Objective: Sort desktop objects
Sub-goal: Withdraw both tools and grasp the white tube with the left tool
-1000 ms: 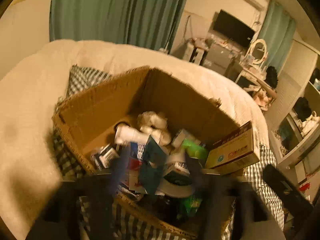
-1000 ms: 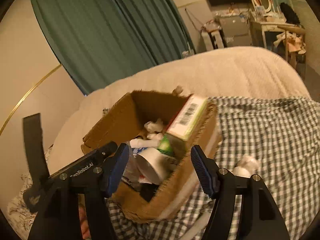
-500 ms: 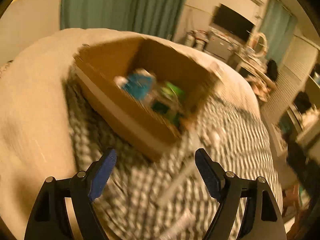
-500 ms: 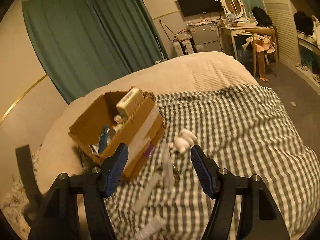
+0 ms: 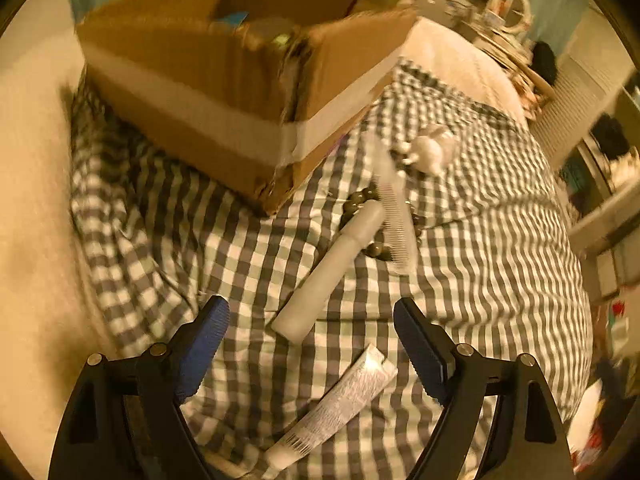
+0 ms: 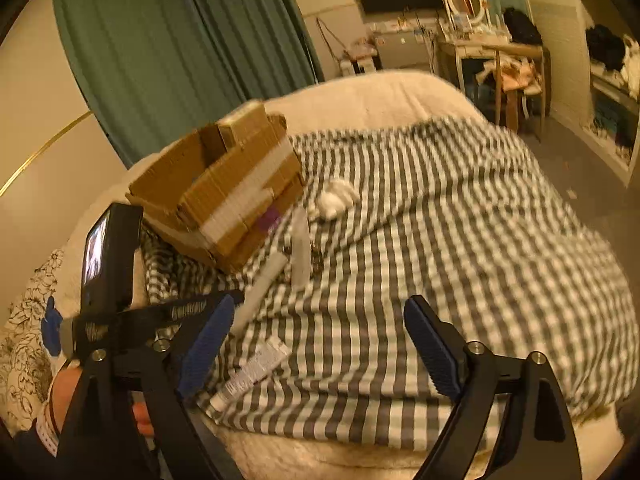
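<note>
Cardboard box (image 5: pixel 224 80) stands on the checked cloth (image 5: pixel 480 280) at its far left part, and it already holds several things, among them a smaller carton (image 6: pixel 244 124) that leans up out of the far corner; it seems to be the place where the sorted objects are collected. Near its front corner the objects not yet sorted lie loose on the cloth: a white cylindrical bottle (image 5: pixel 332 268) lies flat with one end toward the box, a white comb (image 5: pixel 394 216) lies just beside it and over a string of dark beads (image 5: pixel 360 200), and a small white fluffy toy (image 5: pixel 430 148) sits a little further away. A squeeze tube (image 5: pixel 340 404) with a barcode lies nearest, close to the edge of the cloth. The left gripper (image 5: pixel 310 344) hangs above the cloth with its blue fingers (image 5: pixel 202 344) spread wide and nothing between them; the tube and the lower end of the bottle lie in the line of the gap, so I judge that one of these two is the next thing to take. The right gripper (image 6: pixel 320 344) is also wide open and empty, over bare cloth to the right of the objects, probably waiting so that it does not disturb the left one.
</note>
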`<state>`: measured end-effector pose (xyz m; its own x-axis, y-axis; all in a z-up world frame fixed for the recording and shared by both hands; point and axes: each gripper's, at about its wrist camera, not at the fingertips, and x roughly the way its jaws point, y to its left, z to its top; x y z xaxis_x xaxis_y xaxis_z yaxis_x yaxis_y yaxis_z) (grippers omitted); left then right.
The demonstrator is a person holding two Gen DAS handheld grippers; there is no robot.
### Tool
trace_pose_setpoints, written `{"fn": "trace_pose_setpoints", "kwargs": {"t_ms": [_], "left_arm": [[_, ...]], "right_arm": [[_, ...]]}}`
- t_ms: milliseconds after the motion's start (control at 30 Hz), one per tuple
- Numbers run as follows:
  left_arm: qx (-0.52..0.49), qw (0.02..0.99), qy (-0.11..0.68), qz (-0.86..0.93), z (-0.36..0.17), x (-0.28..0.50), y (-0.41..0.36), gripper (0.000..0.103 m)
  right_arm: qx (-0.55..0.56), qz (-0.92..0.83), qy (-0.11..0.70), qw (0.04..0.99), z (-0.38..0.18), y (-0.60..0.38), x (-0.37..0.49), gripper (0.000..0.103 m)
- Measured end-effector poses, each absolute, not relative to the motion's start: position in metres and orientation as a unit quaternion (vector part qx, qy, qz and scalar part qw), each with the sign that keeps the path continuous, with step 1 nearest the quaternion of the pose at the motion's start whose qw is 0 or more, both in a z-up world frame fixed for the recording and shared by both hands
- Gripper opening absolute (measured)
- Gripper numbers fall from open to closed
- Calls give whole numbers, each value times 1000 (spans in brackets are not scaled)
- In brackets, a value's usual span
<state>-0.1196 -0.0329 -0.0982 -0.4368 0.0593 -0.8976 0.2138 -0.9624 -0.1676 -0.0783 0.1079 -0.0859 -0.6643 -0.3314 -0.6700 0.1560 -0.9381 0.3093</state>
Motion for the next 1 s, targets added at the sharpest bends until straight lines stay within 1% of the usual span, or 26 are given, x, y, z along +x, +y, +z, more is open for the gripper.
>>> {"fn": "trace_pose_setpoints", "kwargs": {"t_ms": [67, 200, 267, 333, 400, 467, 500, 533, 600, 633, 667, 700, 767, 833, 933, 967, 1000], "left_arm": [[532, 55, 134, -834, -107, -126, -30, 87], [528, 54, 77, -844, -117, -140, -11, 87], [524, 43, 51, -849, -121, -146, -2, 87], [525, 59, 37, -848, -129, -152, -3, 87], [533, 81, 46, -841, -138, -159, -12, 87], [556, 97, 79, -822, -149, -167, -25, 87], [565, 94, 99, -814, -153, -169, -30, 85], [568, 87, 128, -808, -156, -170, -36, 81], [568, 82, 131, -808, -154, -167, -35, 53], [567, 75, 123, -811, -152, -166, -32, 47], [565, 65, 104, -816, -149, -165, -26, 32], [560, 60, 84, -822, -144, -162, -21, 23], [546, 58, 68, -833, -135, -158, -17, 15], [524, 52, 88, -845, -124, -150, -21, 15], [484, 36, 178, -856, -110, -137, -44, 14], [475, 28, 207, -855, -107, -133, -51, 9], [468, 15, 234, -852, -105, -132, -57, 9]], "right_arm": [[404, -900, -104, 129, -97, 106, -81, 87], [408, -898, -91, 133, -103, 105, -85, 87], [411, -897, -97, 126, -106, 107, -89, 87], [419, -893, -105, 127, -111, 109, -94, 87], [422, -892, -103, 124, -115, 107, -96, 87], [425, -891, -99, 122, -119, 105, -97, 87], [427, -891, -97, 120, -121, 104, -97, 87], [428, -891, -96, 117, -122, 104, -97, 87], [429, -890, -98, 116, -123, 103, -97, 88], [428, -890, -103, 117, -123, 104, -96, 88], [427, -890, -107, 117, -123, 105, -95, 88], [427, -890, -112, 117, -123, 107, -94, 88], [427, -889, -116, 115, -124, 110, -92, 88], [427, -890, -117, 113, -125, 114, -89, 87], [425, -890, -123, 111, -125, 124, -88, 88], [423, -890, -127, 110, -125, 128, -88, 88], [420, -891, -132, 108, -124, 133, -89, 88]]}}
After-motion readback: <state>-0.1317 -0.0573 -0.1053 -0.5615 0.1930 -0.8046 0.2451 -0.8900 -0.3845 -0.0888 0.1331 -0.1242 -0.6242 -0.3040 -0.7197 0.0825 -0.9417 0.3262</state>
